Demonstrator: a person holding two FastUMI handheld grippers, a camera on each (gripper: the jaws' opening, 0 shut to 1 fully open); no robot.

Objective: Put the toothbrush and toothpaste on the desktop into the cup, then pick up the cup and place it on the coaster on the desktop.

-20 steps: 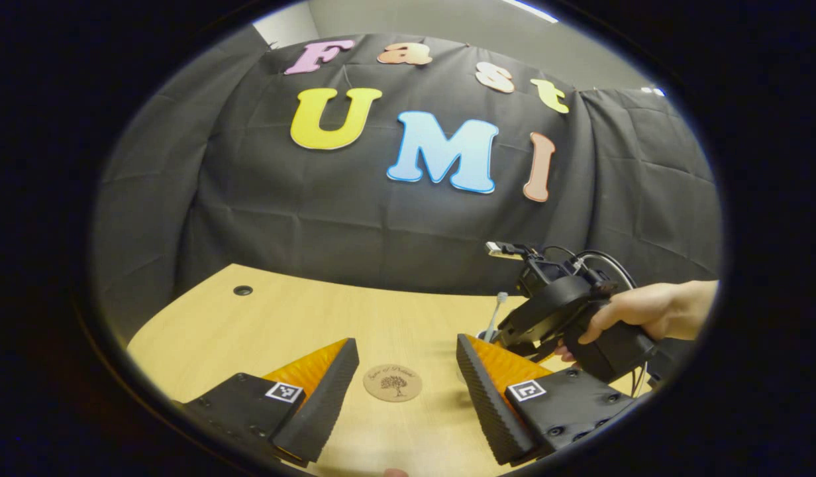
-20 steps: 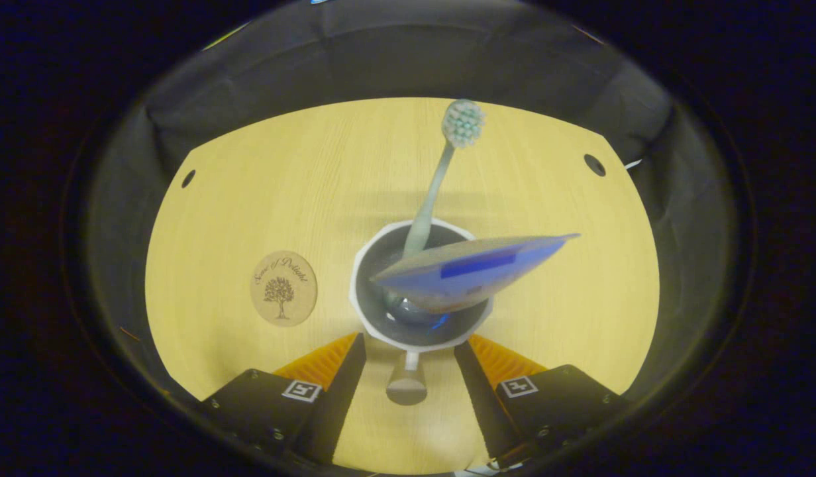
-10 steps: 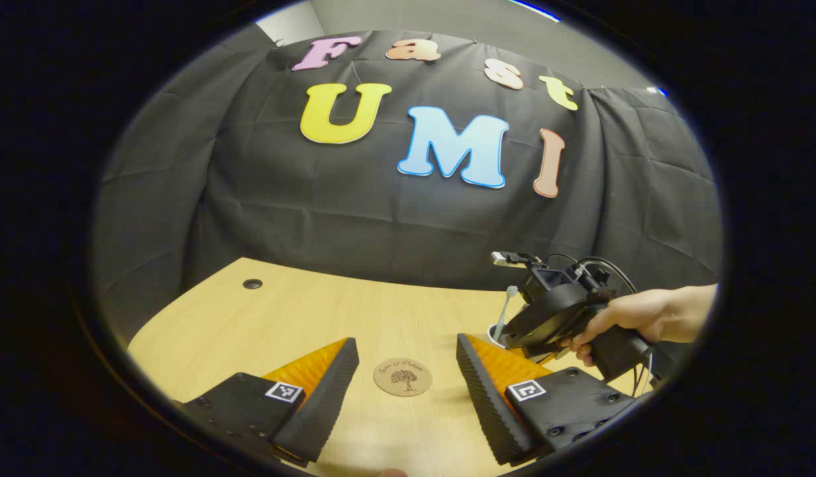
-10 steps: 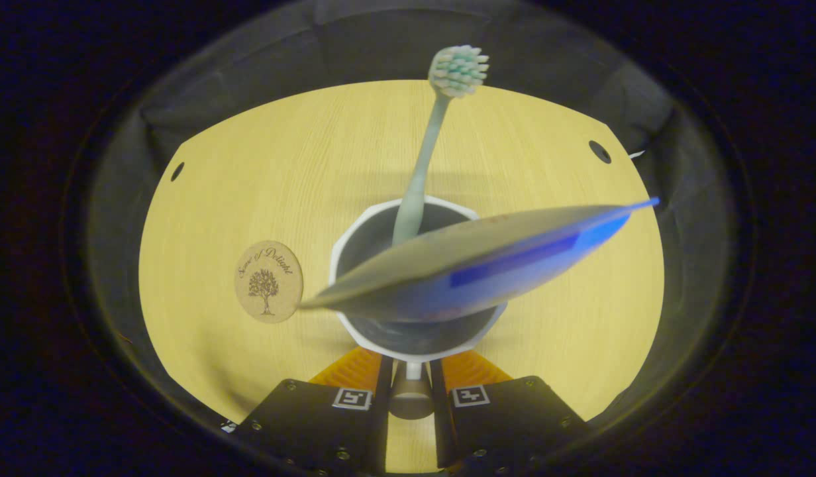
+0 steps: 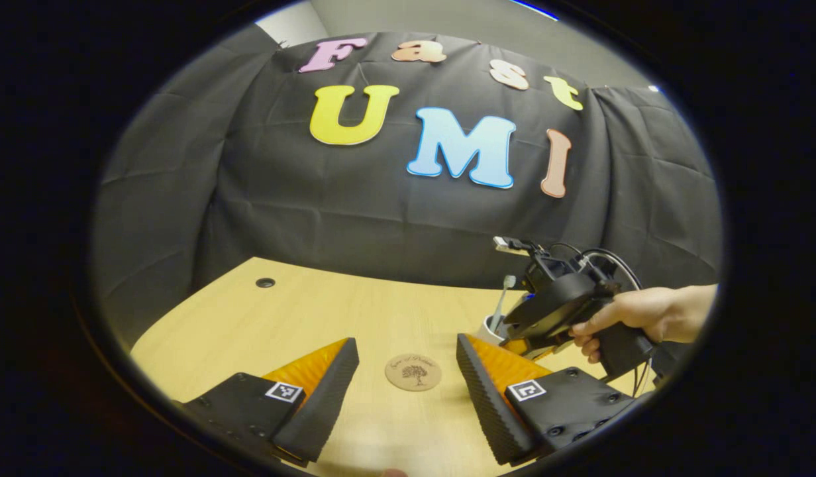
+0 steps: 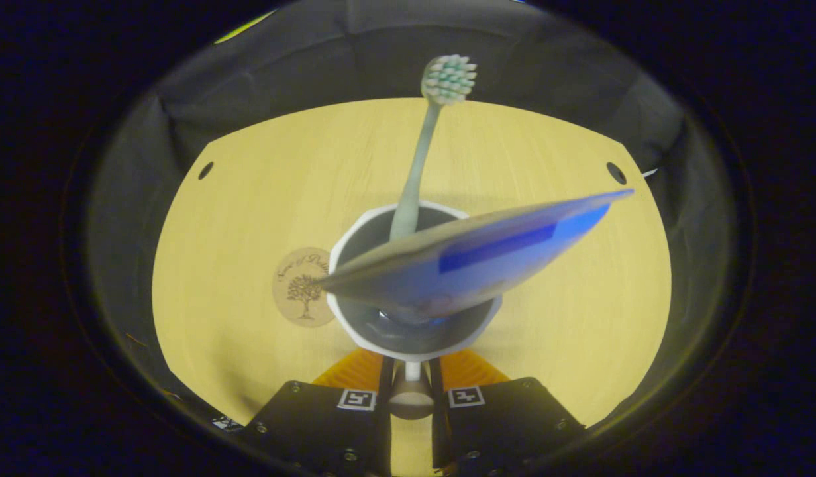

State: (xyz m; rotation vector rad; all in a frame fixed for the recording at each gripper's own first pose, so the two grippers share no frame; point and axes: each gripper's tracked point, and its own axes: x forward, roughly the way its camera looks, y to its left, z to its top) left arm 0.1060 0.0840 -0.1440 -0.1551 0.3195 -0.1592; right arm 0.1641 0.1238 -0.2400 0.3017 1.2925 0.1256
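Clamping the cup (image 6: 414, 331) by its handle, the right gripper (image 6: 410, 391) carries toothbrush (image 6: 421, 152) and toothpaste (image 6: 474, 258) beside the tree-printed coaster (image 6: 301, 295), its script unreadable; the left gripper (image 5: 408, 391) gapes empty.

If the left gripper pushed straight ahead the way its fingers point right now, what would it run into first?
Probably the coaster: it lies on the desktop between and just beyond the open left gripper. If the line runs above the desk, the black cloth wall comes next; depth is unclear.
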